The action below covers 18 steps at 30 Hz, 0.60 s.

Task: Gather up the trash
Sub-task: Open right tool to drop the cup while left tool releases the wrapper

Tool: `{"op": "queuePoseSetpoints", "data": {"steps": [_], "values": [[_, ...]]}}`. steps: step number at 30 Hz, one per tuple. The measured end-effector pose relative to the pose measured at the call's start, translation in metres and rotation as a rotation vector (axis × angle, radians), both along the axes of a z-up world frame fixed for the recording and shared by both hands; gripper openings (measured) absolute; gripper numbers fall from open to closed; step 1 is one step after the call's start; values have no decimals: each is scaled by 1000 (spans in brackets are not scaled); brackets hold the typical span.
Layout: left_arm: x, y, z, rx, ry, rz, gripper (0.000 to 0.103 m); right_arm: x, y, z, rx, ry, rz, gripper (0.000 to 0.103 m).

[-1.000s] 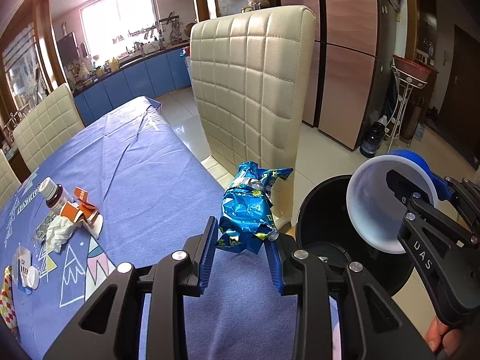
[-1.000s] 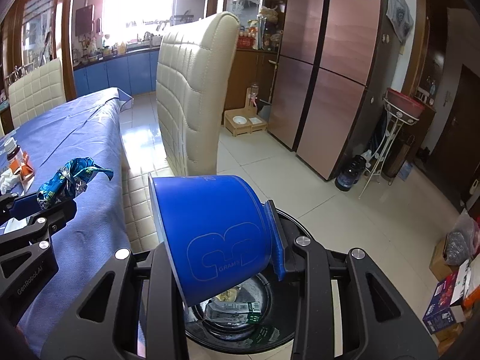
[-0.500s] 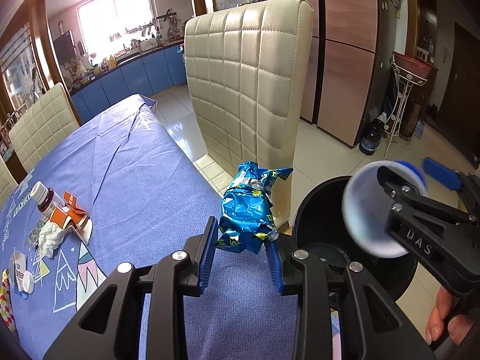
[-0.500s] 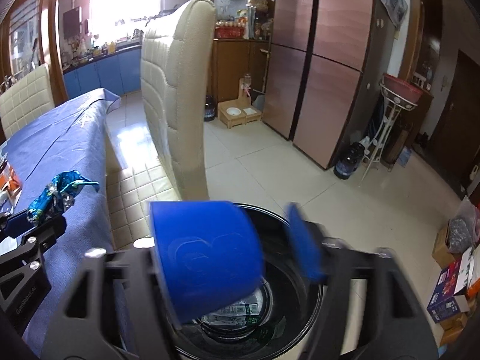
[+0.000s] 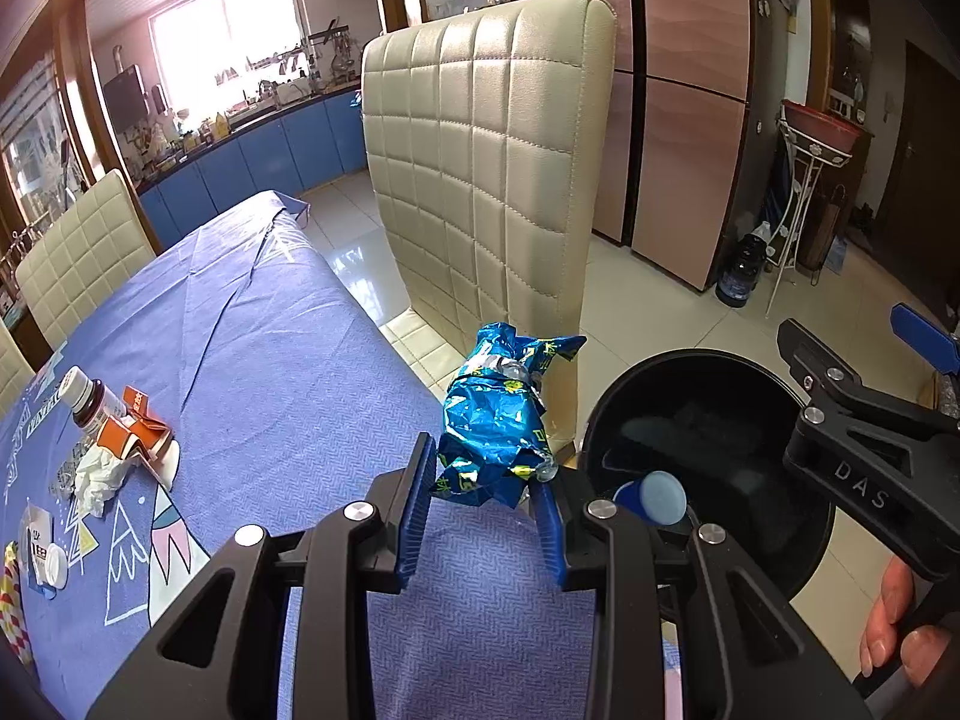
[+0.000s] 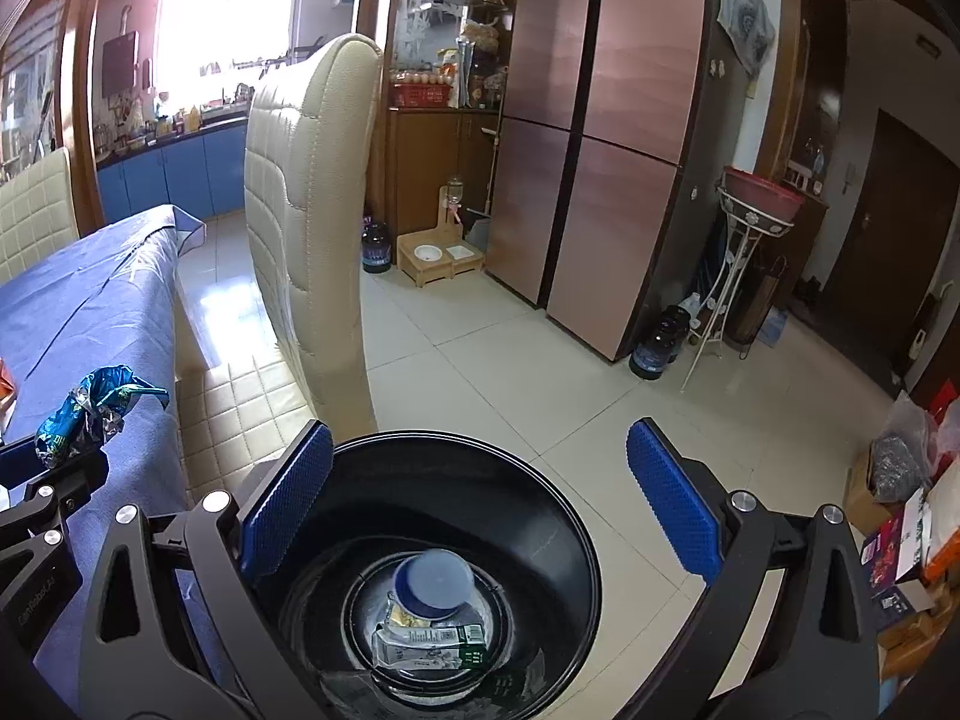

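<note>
A black round trash bin point(image 6: 558, 516) stands on the tiled floor beside a table covered with a blue tablecloth point(image 5: 252, 360). Inside the bin, a blue cup point(image 6: 435, 582) lies on top of flattened cartons and wrappers, so part of the collecting appears done.

The right gripper point(image 6: 480, 504) hangs directly over the bin's mouth with its blue-padded fingers point(image 6: 288, 504) spread wide and nothing between them. In the left wrist view the person's fingers (only their tips show, at the lower right) wrap its handle.

The left gripper point(image 5: 480, 498) is held level above the table's edge, next to the bin, pointing toward a cream quilted chair point(image 5: 492, 168). Its two pads are closed on the lower end of a crumpled blue foil wrapper point(image 5: 498, 420), which stands up between them. This wrapper is not yet over the bin; carrying it sideways and dropping it in looks like the step in hand.

More trash remains farther along the table: a small brown bottle with a white cap point(image 5: 87, 399), a torn orange carton point(image 5: 135, 429), a crumpled white tissue point(image 5: 99, 474), and a few small packets near the left edge, too small to identify.
</note>
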State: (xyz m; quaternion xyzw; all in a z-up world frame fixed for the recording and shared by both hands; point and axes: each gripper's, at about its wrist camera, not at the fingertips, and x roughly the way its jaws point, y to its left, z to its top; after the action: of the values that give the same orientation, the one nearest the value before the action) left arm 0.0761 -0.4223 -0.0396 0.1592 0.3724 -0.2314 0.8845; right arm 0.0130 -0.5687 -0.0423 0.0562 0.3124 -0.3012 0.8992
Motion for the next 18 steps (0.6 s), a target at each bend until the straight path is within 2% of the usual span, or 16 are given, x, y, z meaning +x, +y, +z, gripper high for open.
{"op": "queuePoseSetpoints", "data": {"steps": [18], "values": [[-21, -43, 0, -4, 17, -111, 31, -25, -39, -11, 52, -9, -90, 99]]}}
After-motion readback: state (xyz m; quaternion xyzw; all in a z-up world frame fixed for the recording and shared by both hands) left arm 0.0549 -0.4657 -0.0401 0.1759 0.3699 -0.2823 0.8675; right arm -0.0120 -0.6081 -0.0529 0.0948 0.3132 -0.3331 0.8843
